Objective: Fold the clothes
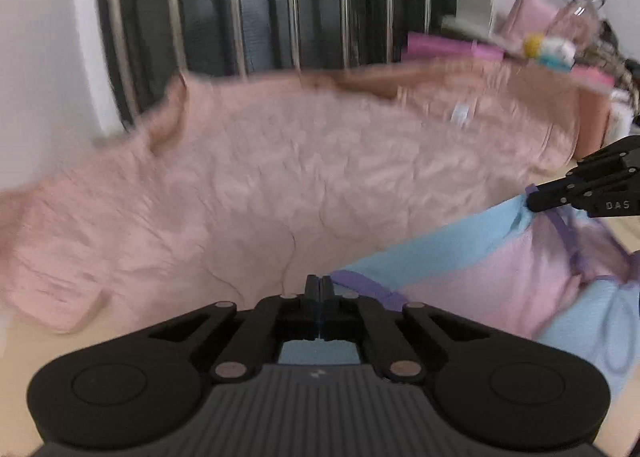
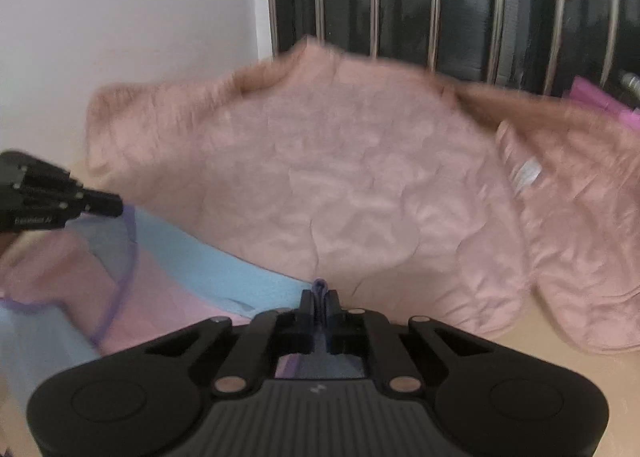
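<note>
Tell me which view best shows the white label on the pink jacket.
Right wrist: the label is larger there, on the jacket. Left wrist shows it smaller and blurrier, farther back.

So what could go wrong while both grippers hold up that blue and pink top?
The left gripper and right gripper each pinch only a thin edge of the top, so it might slip out. The top hangs close to the pink jacket and could drag it along the table.

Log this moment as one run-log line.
left gripper: shut on light blue and pink garment | right gripper: shut on its purple trim | pink quilted jacket: behind, untouched
</note>
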`<state>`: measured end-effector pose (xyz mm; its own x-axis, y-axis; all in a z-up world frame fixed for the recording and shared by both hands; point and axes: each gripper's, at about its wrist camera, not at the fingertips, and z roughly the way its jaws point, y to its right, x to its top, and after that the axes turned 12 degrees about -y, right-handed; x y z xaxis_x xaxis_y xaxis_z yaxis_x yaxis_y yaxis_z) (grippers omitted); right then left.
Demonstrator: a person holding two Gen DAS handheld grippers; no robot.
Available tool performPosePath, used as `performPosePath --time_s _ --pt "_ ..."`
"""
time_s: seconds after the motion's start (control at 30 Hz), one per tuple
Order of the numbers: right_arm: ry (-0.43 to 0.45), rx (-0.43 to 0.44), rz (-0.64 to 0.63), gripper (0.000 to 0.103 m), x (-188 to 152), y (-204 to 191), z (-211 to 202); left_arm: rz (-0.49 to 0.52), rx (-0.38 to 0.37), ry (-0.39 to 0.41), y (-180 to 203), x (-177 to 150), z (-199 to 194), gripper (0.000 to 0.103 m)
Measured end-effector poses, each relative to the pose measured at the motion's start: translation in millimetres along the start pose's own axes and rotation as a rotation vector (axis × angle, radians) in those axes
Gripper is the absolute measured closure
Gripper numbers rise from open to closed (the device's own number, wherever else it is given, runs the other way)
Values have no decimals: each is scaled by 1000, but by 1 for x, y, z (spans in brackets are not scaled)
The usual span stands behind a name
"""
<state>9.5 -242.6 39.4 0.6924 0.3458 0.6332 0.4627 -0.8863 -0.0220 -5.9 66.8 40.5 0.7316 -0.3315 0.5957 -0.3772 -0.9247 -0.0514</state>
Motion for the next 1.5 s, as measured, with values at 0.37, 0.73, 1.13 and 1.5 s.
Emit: performPosePath --time_s 0.37,0.73,1.13,1.5 --pt "59 75 -52 69 -93 -37 -94 -252 28 2 -16 -70 -57 62" --pt "24 -160 196 69 -50 19 -51 -471 -64 -95 -56 -19 4 78" --pt "84 -173 334 101 -63 35 -51 -573 -146 88 -45 -56 -60 102" --pt "87 -256 444 93 -133 18 -75 -625 -48 9 -40 -101 -53 97"
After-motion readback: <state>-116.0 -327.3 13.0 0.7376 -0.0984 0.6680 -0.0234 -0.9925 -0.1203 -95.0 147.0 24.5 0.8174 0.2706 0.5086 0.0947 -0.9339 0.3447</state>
